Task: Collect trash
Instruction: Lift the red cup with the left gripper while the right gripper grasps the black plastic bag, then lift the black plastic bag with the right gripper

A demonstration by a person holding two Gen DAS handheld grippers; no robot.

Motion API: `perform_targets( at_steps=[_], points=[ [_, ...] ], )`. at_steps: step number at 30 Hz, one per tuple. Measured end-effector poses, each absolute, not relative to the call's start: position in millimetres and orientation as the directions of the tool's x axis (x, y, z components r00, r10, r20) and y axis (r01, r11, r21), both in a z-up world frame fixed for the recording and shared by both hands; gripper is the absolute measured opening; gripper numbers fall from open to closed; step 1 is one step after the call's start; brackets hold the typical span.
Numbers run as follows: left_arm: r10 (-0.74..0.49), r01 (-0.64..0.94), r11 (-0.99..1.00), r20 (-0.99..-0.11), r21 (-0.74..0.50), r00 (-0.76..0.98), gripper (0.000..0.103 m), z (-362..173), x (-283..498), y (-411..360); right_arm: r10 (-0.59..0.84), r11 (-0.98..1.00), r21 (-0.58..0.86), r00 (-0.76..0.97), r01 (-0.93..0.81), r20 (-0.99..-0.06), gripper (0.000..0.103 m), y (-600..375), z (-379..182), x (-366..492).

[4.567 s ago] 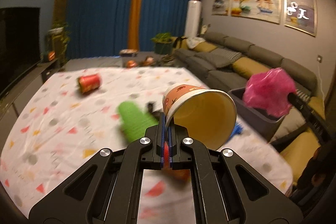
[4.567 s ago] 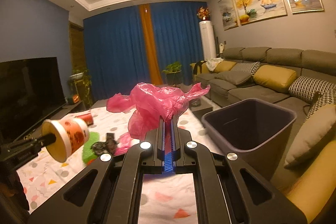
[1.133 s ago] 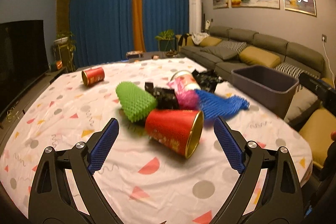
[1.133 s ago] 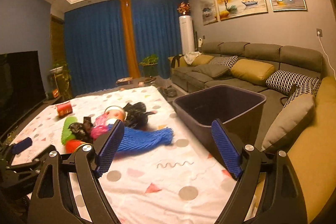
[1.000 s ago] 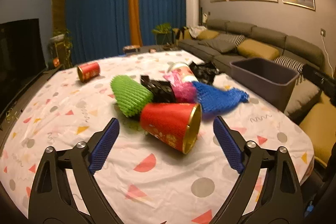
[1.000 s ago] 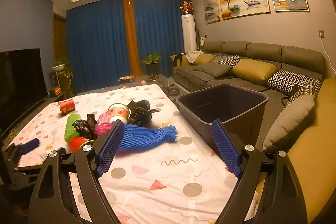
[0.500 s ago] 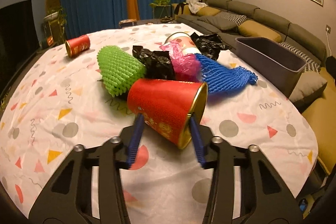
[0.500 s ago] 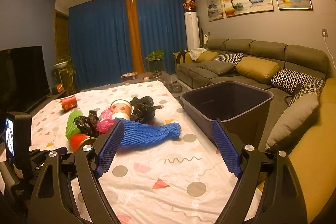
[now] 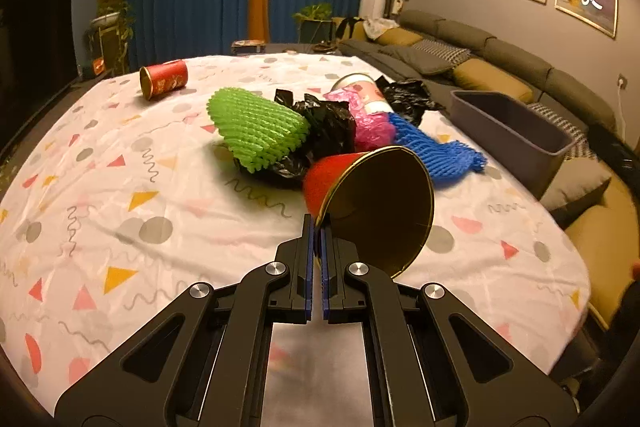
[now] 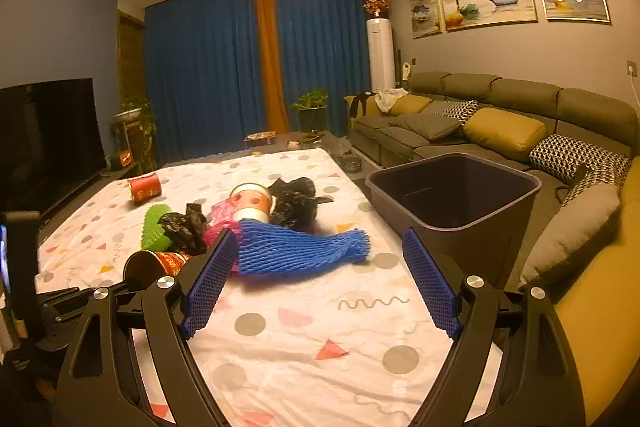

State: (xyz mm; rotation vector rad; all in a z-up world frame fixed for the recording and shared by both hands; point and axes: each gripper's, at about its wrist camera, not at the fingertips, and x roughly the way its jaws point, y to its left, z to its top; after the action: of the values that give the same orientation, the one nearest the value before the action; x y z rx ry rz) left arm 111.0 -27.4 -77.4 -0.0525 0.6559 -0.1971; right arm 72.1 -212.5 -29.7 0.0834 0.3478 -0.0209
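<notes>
A red paper cup (image 9: pixel 376 203) with a gold inside lies on its side at the near end of the trash pile, mouth toward me. My left gripper (image 9: pixel 317 223) has its jaws closing tight on the cup's rim, which is pinched between the blue pads. From the right wrist view the same cup (image 10: pixel 160 263) shows at the left. My right gripper (image 10: pixel 320 241) hangs open above the cloth, just short of a blue foam net (image 10: pixel 300 251), touching nothing. The dark bin (image 10: pixel 460 247) stands open at the table's right edge.
The pile also holds a green foam net (image 9: pixel 256 131), black bags (image 9: pixel 332 127), a pink bag (image 9: pixel 372 127) and a white-and-red cup (image 9: pixel 360 87). Another red cup (image 9: pixel 164 83) lies far left on the patterned tablecloth (image 9: pixel 120 227). A sofa runs along the right.
My left gripper moved in and down on the red cup and went from wide open to closed on its rim. The cup's mouth now faces the camera. The right gripper barely moved.
</notes>
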Motion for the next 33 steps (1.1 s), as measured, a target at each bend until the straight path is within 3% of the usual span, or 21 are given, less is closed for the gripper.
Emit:
perform_targets(
  at_steps=[3,10,22,29,33],
  points=[
    [-0.220,0.171,0.975,-0.575,-0.139,0.788,0.002,-68.9,97.5,-13.8,0.013,0.997,0.072,0.937,0.013,-0.348,0.082,-203.8,-30.7,77.7],
    [-0.145,0.079,0.986,-0.524,-0.146,0.839,0.002,-53.1,86.6,26.0,0.098,0.994,0.074,0.923,-0.076,-0.373,0.082,-169.7,-34.9,102.0],
    [-0.057,-0.035,0.985,-0.511,-0.168,0.857,0.002,-51.9,98.7,76.0,0.230,0.971,0.052,0.852,-0.234,-0.469,0.058,-98.8,-54.9,167.6],
    [-0.053,-0.052,0.981,-0.520,-0.184,0.852,0.002,-57.0,106.6,88.4,0.224,0.968,0.026,0.820,-0.248,-0.526,0.036,-79.4,-66.5,199.8],
    [-0.060,-0.049,0.980,-0.530,-0.190,0.846,0.002,-61.2,113.0,91.3,0.226,0.966,0.020,0.805,-0.258,-0.549,0.009,-76.4,-72.4,209.1]
  ],
)
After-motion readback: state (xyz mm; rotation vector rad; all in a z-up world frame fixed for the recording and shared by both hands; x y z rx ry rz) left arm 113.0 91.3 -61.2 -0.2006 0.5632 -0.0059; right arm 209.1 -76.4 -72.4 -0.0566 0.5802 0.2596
